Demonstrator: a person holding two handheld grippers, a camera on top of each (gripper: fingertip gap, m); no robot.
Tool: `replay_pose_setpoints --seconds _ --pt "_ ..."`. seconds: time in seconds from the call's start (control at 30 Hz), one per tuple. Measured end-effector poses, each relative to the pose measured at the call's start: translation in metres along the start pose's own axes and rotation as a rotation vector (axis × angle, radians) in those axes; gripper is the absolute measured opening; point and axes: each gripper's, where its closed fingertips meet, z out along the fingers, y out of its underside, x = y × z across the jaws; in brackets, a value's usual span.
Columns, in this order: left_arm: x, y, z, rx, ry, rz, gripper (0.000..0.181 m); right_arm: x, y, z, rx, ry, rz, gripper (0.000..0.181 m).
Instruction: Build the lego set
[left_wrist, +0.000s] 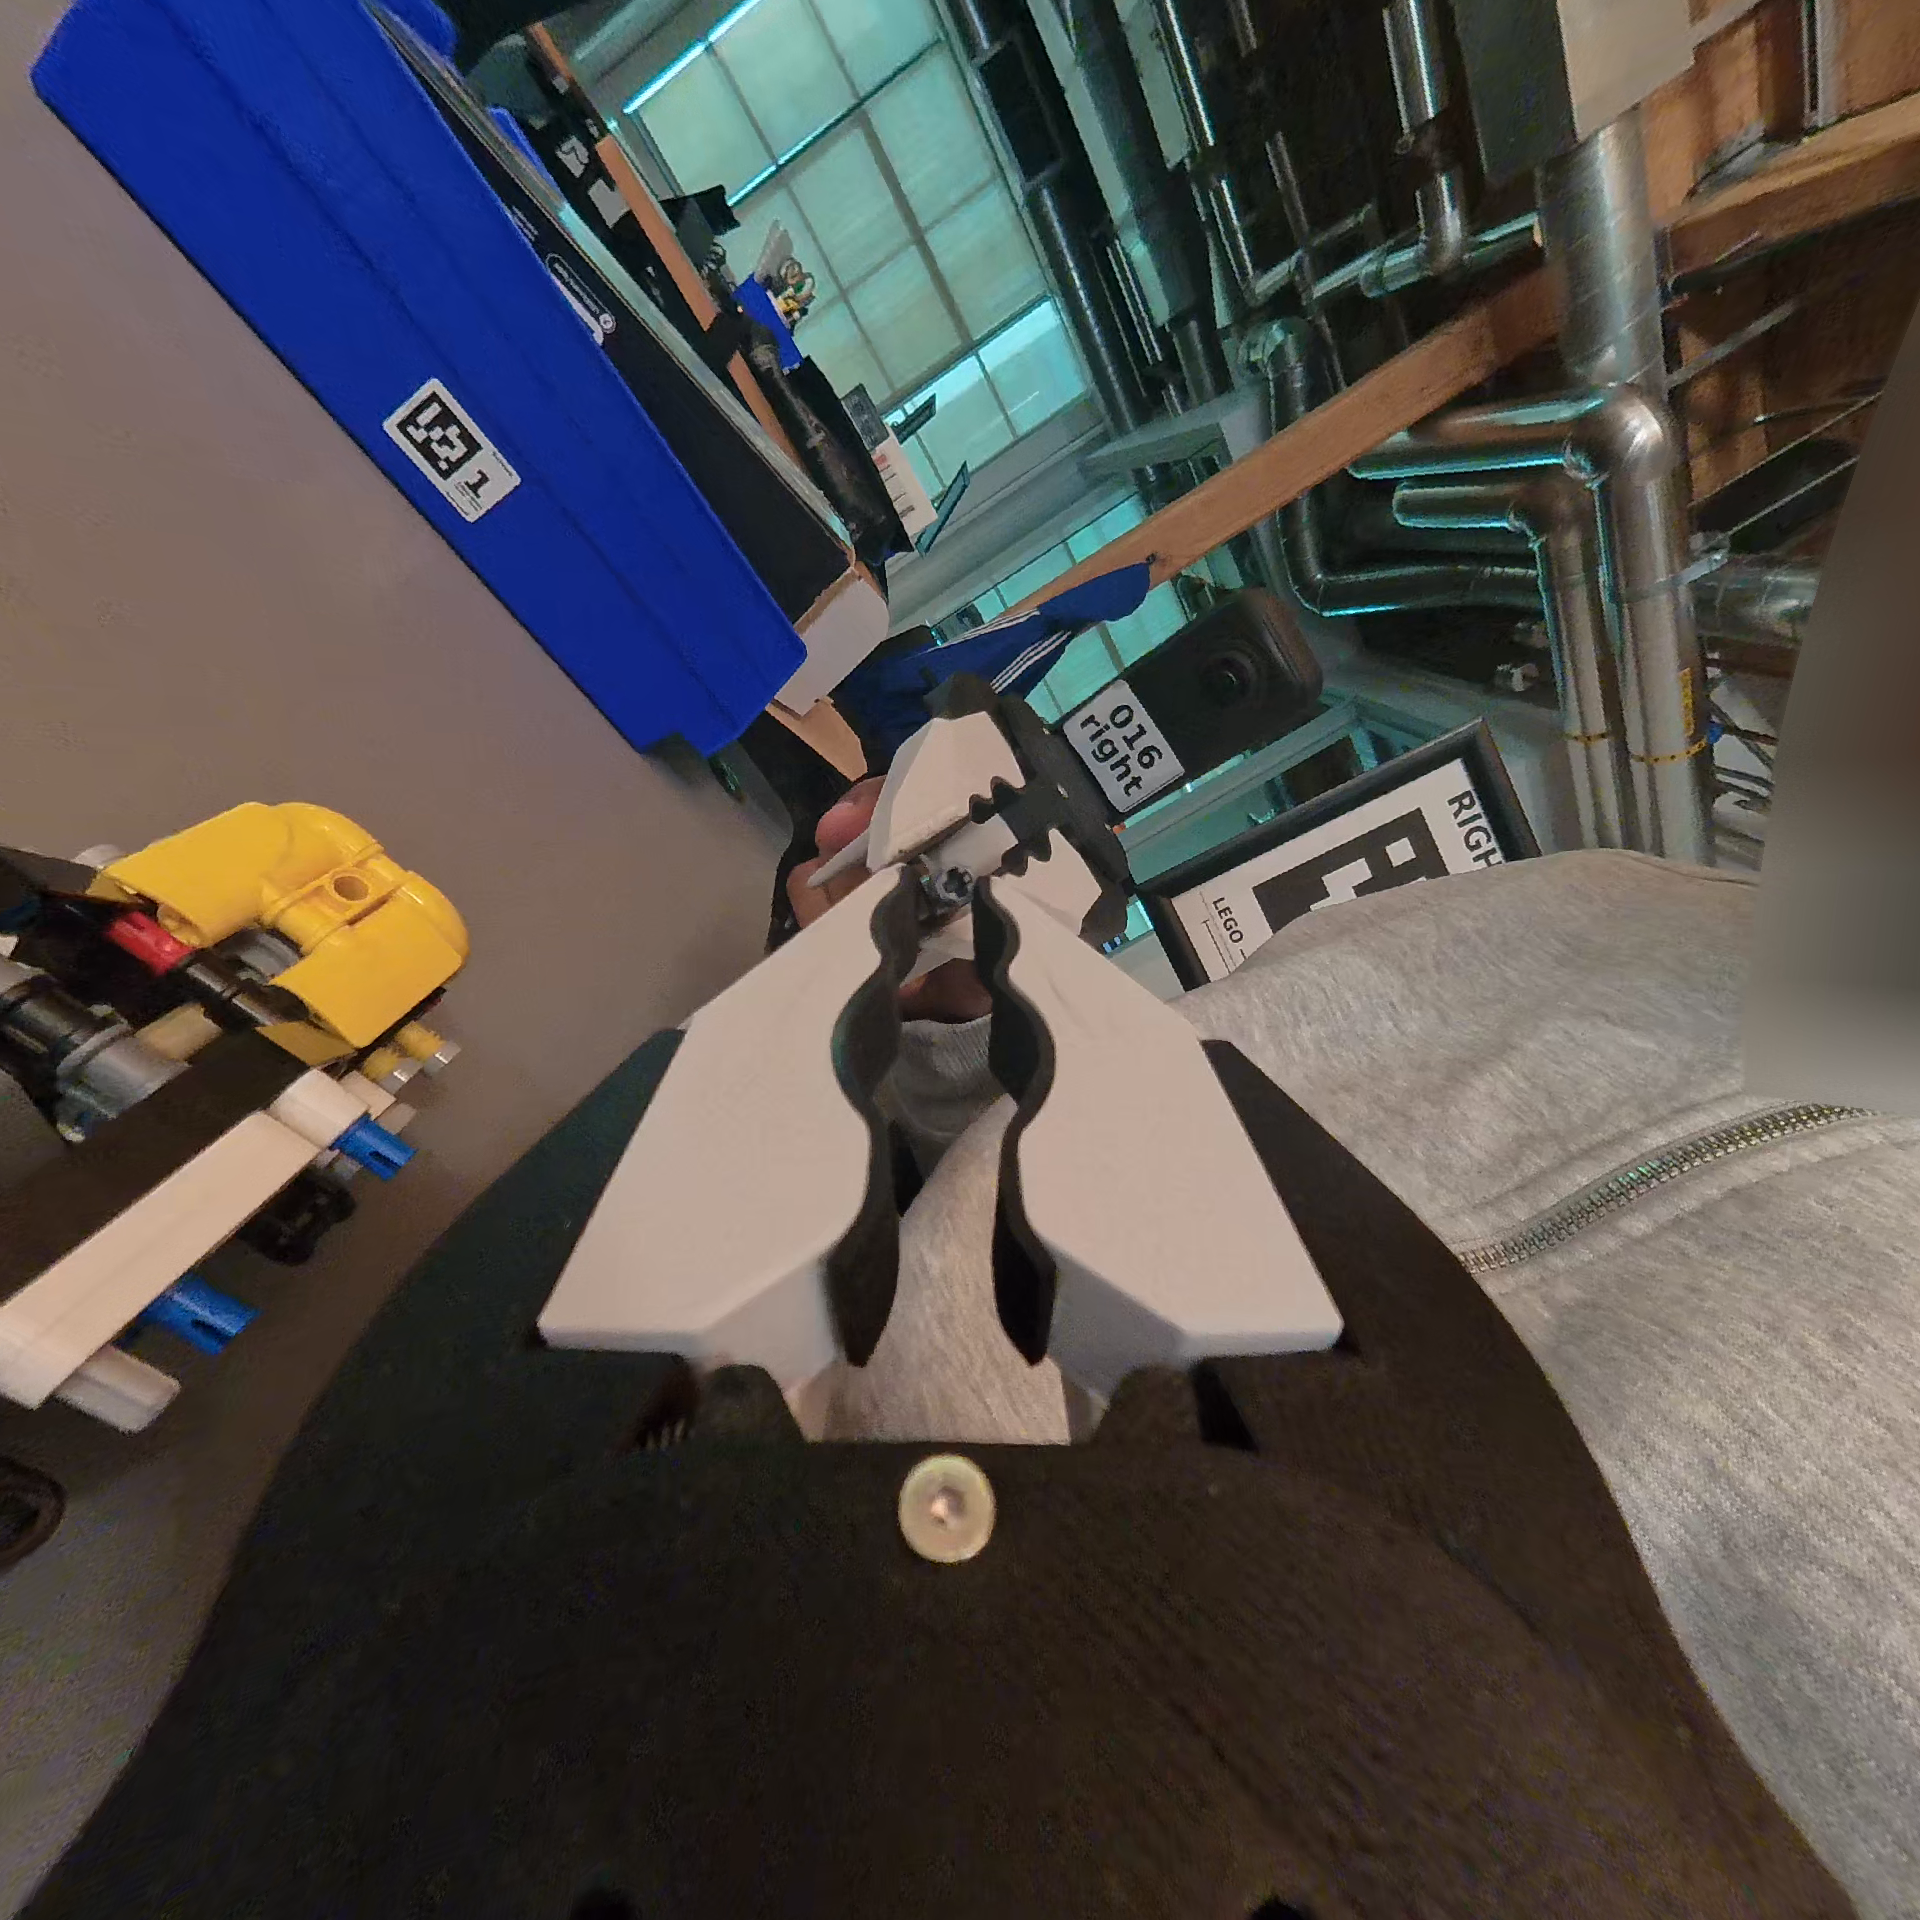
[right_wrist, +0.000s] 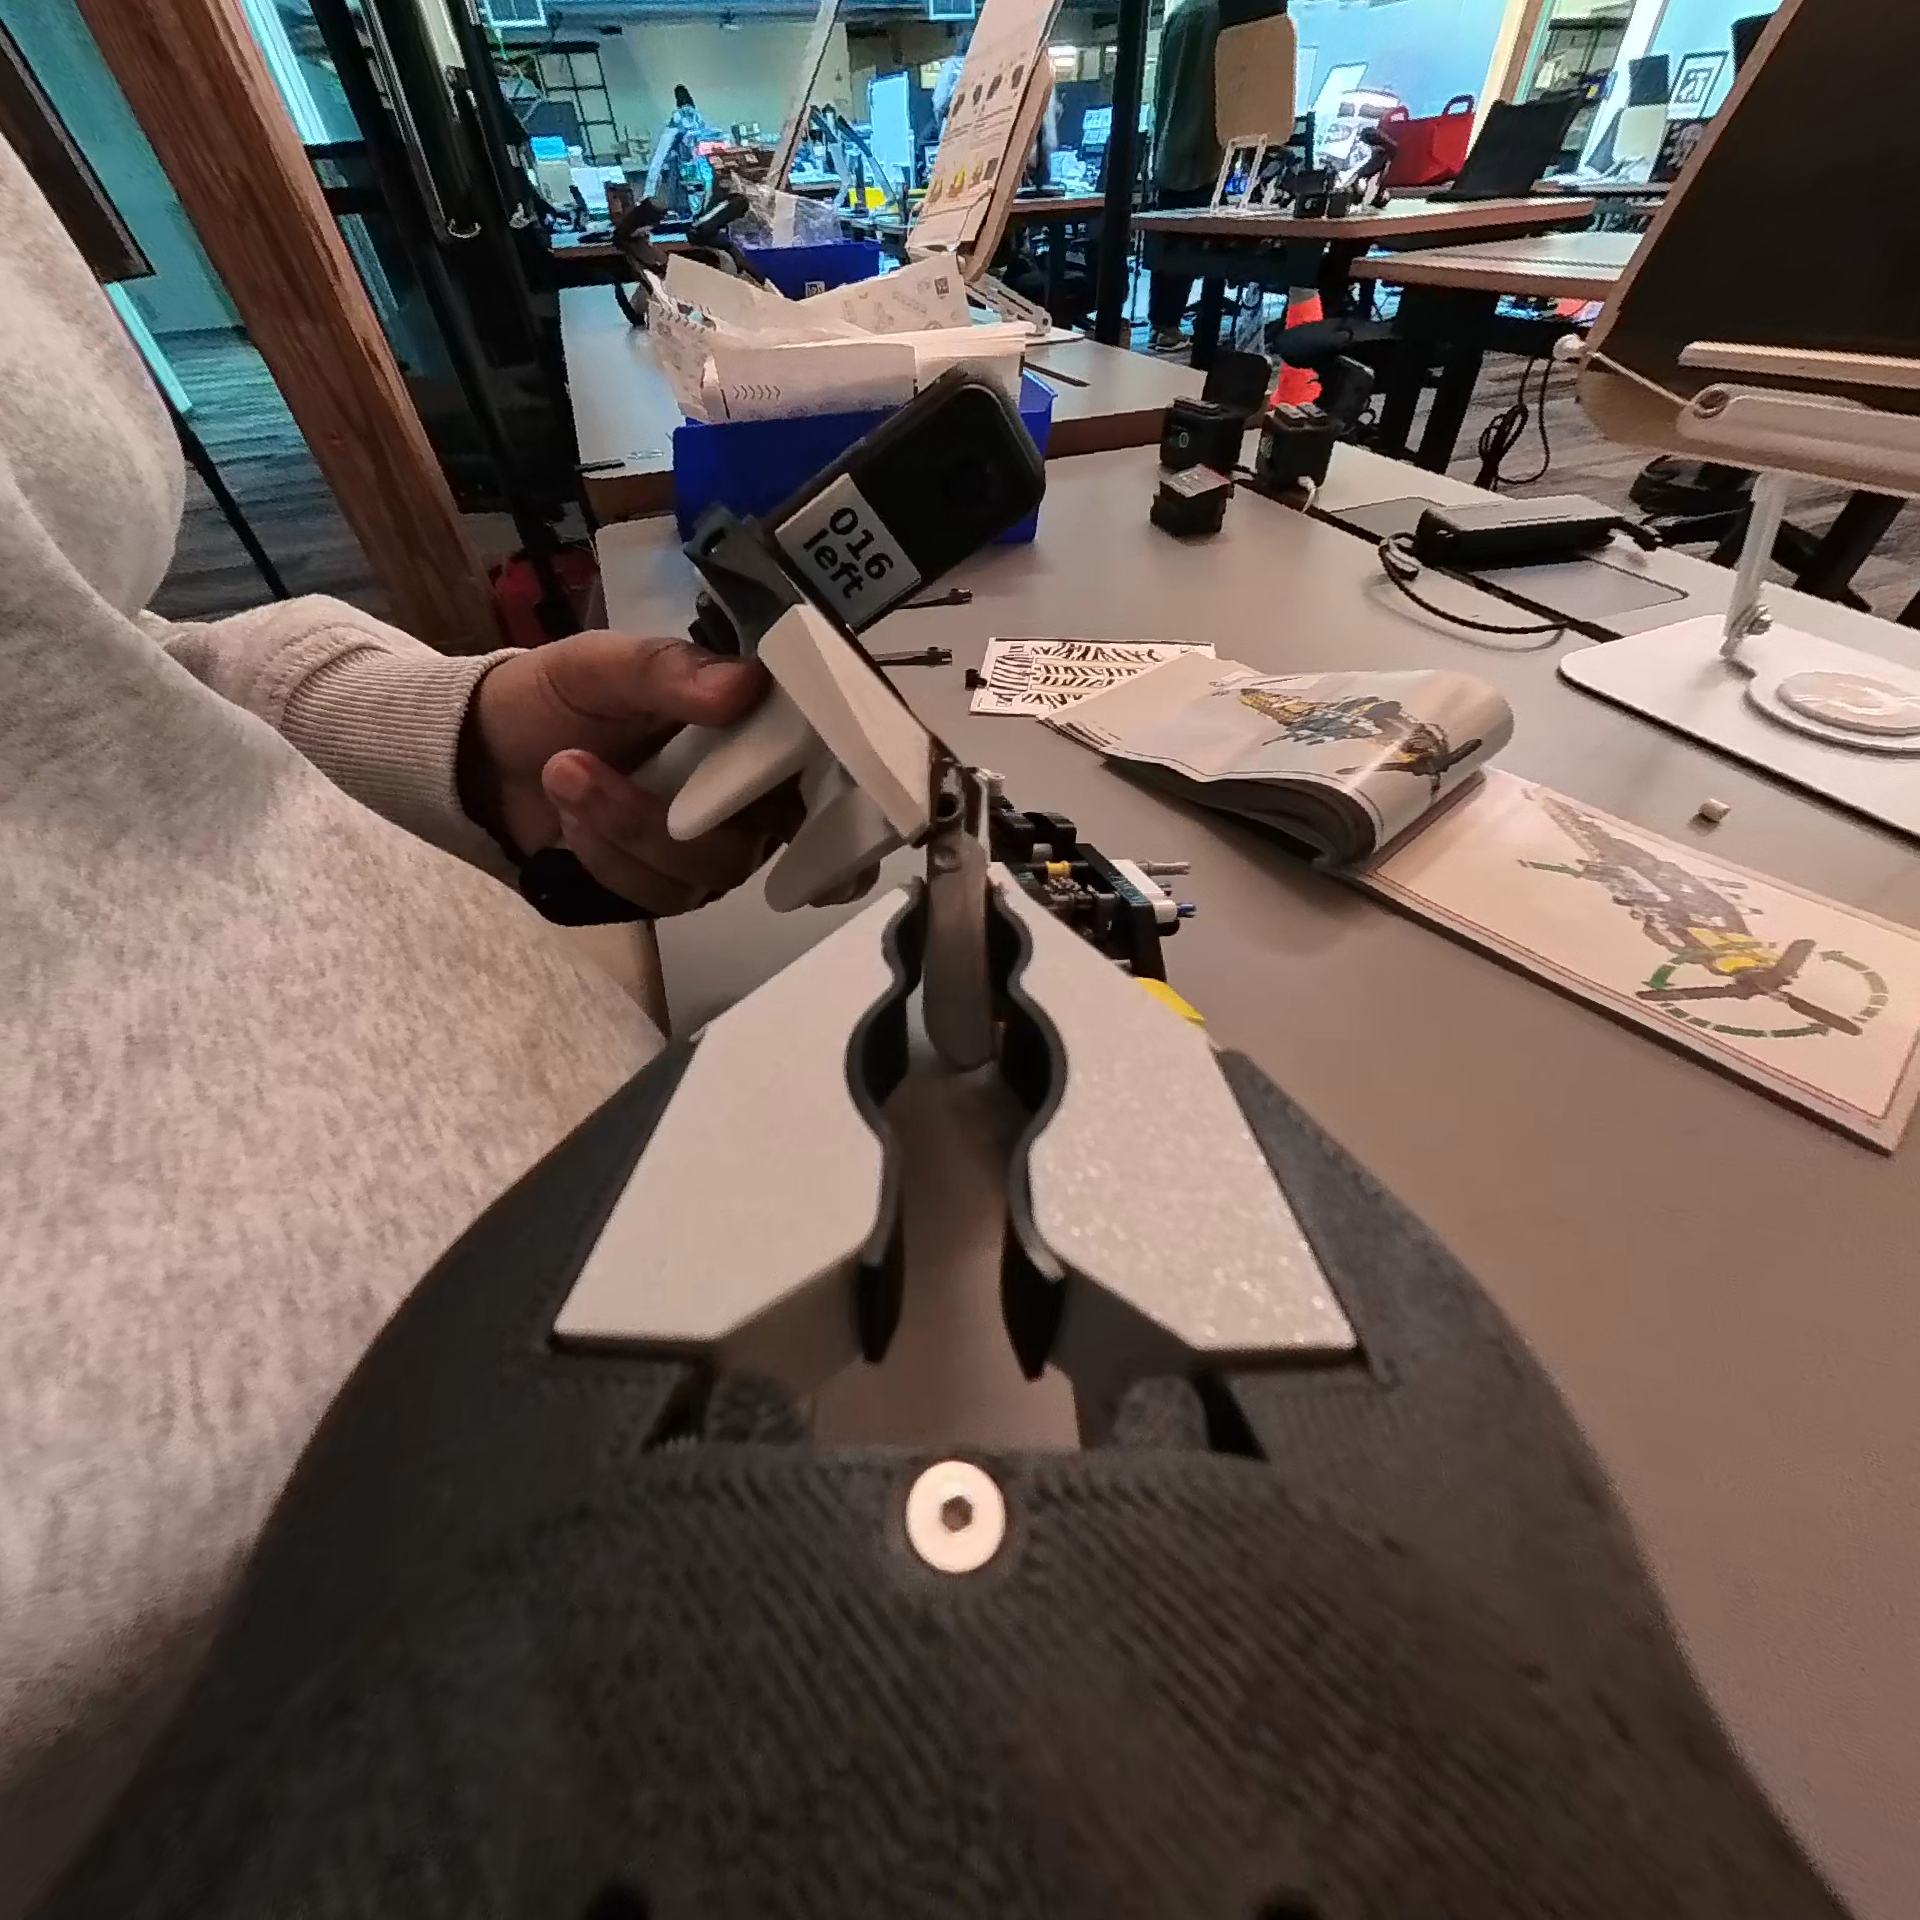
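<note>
My right gripper (right_wrist: 957, 896) is shut on a long grey lego piece (right_wrist: 958, 966) that stands up between its fingers, held above the table edge. My left gripper (left_wrist: 938, 902) is closed at the tips on a small grey connector (left_wrist: 952, 886) at the top end of that piece (right_wrist: 948, 805). The two grippers meet tip to tip; the left one shows in the right wrist view (right_wrist: 831, 727) and the right one in the left wrist view (left_wrist: 966, 790). The partly built model, yellow, black and white (left_wrist: 281, 935), lies on the grey table, partly hidden behind my right fingers (right_wrist: 1081, 883).
An open instruction booklet (right_wrist: 1351, 758) and a sticker sheet (right_wrist: 1081, 670) lie to the right of the model. A blue bin (left_wrist: 416, 343) and another holding paper bags (right_wrist: 831, 457) stand at the back. A tablet stand (right_wrist: 1766, 665) is far right. A grey sweatshirt (right_wrist: 260, 935) fills the left. My two grippers' fingertips are within a few centimetres of each other.
</note>
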Motion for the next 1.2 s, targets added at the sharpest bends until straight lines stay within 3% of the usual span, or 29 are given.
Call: replay_pose_setpoints --seconds 0.67,0.87,1.07,1.2 --pt "0.001 -0.001 -0.002 0.010 0.008 0.008 0.007 -0.001 -0.001 0.004 0.002 -0.013 0.015 0.009" --pt "0.000 -0.015 -0.014 0.065 -0.003 0.035 0.008 0.006 -0.011 0.006 0.030 -0.001 0.013 0.015" --pt "-0.006 -0.037 -0.047 0.164 -0.051 0.078 0.007 0.046 -0.031 0.026 0.060 0.112 0.076 0.023" --pt "-0.011 -0.052 -0.074 0.232 -0.085 0.089 0.008 0.095 -0.032 0.057 -0.012 0.216 0.176 0.044"
